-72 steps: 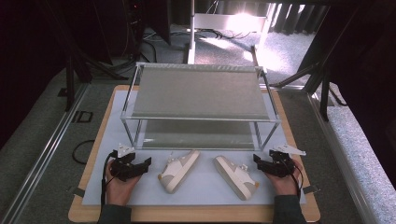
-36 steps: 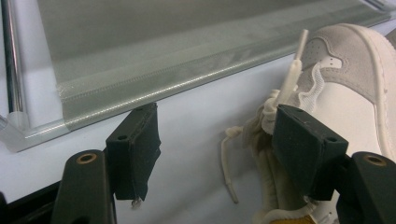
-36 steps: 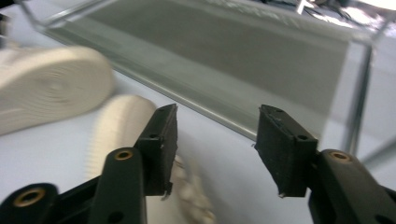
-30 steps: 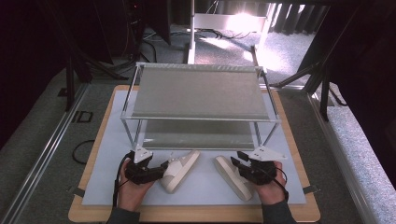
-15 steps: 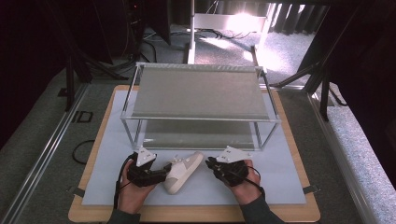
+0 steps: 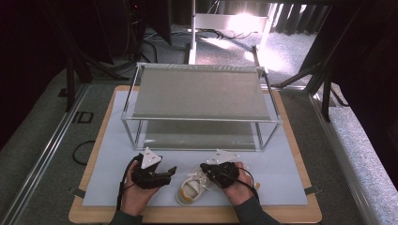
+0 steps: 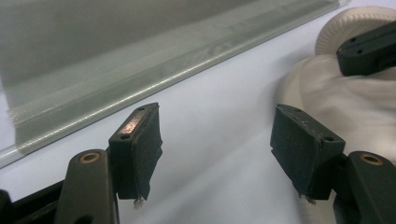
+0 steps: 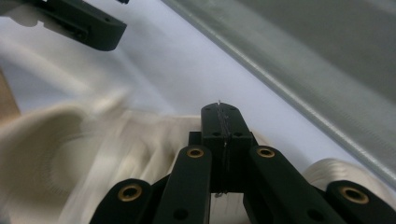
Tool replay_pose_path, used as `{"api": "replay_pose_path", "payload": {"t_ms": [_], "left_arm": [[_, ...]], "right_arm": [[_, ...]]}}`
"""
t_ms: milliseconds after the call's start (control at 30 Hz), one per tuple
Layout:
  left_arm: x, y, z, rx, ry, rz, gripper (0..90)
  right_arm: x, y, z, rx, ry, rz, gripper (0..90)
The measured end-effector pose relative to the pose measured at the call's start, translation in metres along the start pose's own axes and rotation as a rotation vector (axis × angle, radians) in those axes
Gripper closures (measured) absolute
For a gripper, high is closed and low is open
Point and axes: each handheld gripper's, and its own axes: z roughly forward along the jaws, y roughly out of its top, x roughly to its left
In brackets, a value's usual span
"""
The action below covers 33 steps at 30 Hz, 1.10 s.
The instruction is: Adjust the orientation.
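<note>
On the near part of the pale mat [image 6: 281,164], in front of the wire shelf rack [image 6: 197,101], lies a cream shoe [image 6: 190,190]. The right gripper [image 6: 204,167] rests over it with its jaws pressed together, having just closed; nothing shows between the pads. The left gripper [image 6: 171,169], just left of the shoe, holds its jaws apart over bare mat. No brand, label or writing can be read.

Two hand-held grippers flank a cream shoe [image 6: 191,187] on the pale mat [image 6: 281,173]: the left gripper [image 6: 170,172] just beside its toe, the right gripper [image 6: 204,168] over its laces, a wire rack [image 6: 199,96] standing beyond both.
</note>
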Motion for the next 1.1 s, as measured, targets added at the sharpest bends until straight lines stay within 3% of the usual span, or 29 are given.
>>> {"api": "replay_pose_path", "payload": {"t_ms": [200, 333, 600, 767, 867, 1000, 1100], "left_arm": [[-0.006, 0.003, -0.003, -0.015, -0.026, 0.023, 34.5], [-0.017, 0.008, -0.007, -0.042, -0.125, 0.073, 40.0], [-0.032, 0.010, 0.002, -0.015, -0.201, 0.150, 44.9], [-0.038, 0.010, 0.011, 0.005, -0.218, 0.183, 46.2], [-0.041, 0.009, 0.019, 0.042, -0.218, 0.212, 51.1], [-0.042, 0.008, 0.026, 0.068, -0.222, 0.213, 55.4], [-0.041, 0.008, 0.029, 0.067, -0.230, 0.207, 65.7]], "right_arm": [[-0.001, -0.004, -0.003, -0.005, 0.010, 0.004, 90.0], [-0.002, -0.003, -0.009, -0.024, 0.009, 0.010, 88.3], [-0.004, -0.008, -0.022, -0.049, 0.005, 0.014, 85.0], [-0.005, -0.012, -0.026, -0.055, -0.001, 0.022, 83.2], [-0.008, -0.015, -0.028, -0.059, -0.003, 0.034, 81.2], [-0.009, -0.016, -0.030, -0.065, -0.008, 0.042, 80.0], [-0.012, -0.016, -0.032, -0.077, -0.018, 0.047, 79.0]]}}
